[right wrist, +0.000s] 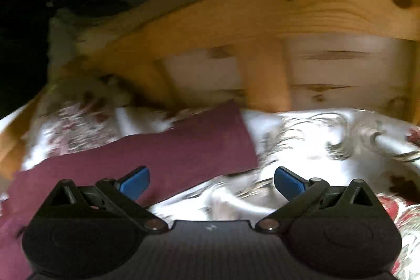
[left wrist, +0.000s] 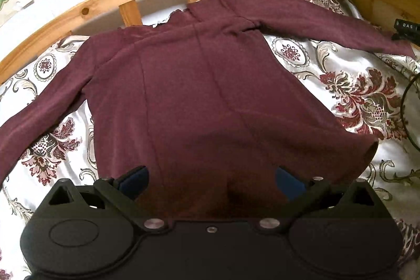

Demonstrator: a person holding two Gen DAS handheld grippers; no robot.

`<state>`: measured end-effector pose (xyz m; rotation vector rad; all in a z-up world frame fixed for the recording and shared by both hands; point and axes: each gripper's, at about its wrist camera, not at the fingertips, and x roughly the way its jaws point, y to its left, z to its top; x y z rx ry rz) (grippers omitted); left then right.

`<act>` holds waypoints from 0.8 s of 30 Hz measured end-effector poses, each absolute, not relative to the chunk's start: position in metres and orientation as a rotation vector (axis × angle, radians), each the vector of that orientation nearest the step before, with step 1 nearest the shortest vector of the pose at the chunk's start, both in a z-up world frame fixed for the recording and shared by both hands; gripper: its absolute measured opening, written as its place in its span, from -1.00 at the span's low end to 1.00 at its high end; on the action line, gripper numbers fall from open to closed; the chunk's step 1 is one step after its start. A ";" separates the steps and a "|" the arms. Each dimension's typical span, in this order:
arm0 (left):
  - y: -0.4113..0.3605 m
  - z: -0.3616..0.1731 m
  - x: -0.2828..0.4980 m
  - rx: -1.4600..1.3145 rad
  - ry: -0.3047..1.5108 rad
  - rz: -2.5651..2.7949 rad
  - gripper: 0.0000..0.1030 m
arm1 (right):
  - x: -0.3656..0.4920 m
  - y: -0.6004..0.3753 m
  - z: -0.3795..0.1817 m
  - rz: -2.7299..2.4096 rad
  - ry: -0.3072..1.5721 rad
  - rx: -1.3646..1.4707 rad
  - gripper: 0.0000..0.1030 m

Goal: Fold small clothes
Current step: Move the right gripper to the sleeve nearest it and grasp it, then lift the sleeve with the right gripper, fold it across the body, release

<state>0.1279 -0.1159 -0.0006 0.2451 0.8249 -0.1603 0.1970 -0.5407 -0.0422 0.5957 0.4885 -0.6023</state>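
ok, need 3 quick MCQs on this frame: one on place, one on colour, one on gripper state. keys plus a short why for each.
1. Where does the maroon long-sleeved top lie?
A. on the floral white bedspread
B. over the wooden headboard rail
C. on a chair

2. What colour are the pads on the gripper fingers?
A. red
B. blue
C. white

3. What state is the left gripper in?
A. shut on the hem
B. shut on nothing
C. open

Answers:
1 A: the top is spread flat on the bedspread, sleeves out to both sides.
2 B: blue pads show on both fingers in each wrist view.
3 C: its jaws stand wide apart over the hem, nothing pinched.
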 end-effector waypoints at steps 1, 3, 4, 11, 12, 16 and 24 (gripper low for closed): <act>-0.116 -0.001 0.128 0.244 0.828 -0.159 0.99 | 0.198 -0.547 -0.047 -0.608 0.489 0.623 0.95; -0.116 -0.002 0.130 0.240 0.836 -0.157 0.99 | 0.203 -0.556 -0.055 -0.595 0.489 0.666 0.77; -0.115 -0.002 0.130 0.238 0.839 -0.156 0.99 | 0.207 -0.560 -0.059 -0.597 0.494 0.675 0.69; -0.113 -0.005 0.133 0.233 0.853 -0.152 0.99 | 0.207 -0.563 -0.066 -0.573 0.396 0.690 -0.41; -0.113 -0.005 0.132 0.233 0.852 -0.153 0.99 | 0.206 -0.562 -0.065 -0.553 0.380 0.684 -0.48; -0.112 -0.004 0.131 0.229 0.846 -0.152 0.99 | 0.203 -0.550 -0.056 -0.497 0.307 0.621 -0.63; -0.095 0.010 0.125 0.188 0.808 -0.115 0.99 | 0.232 -0.469 -0.016 -0.259 0.159 0.250 -0.65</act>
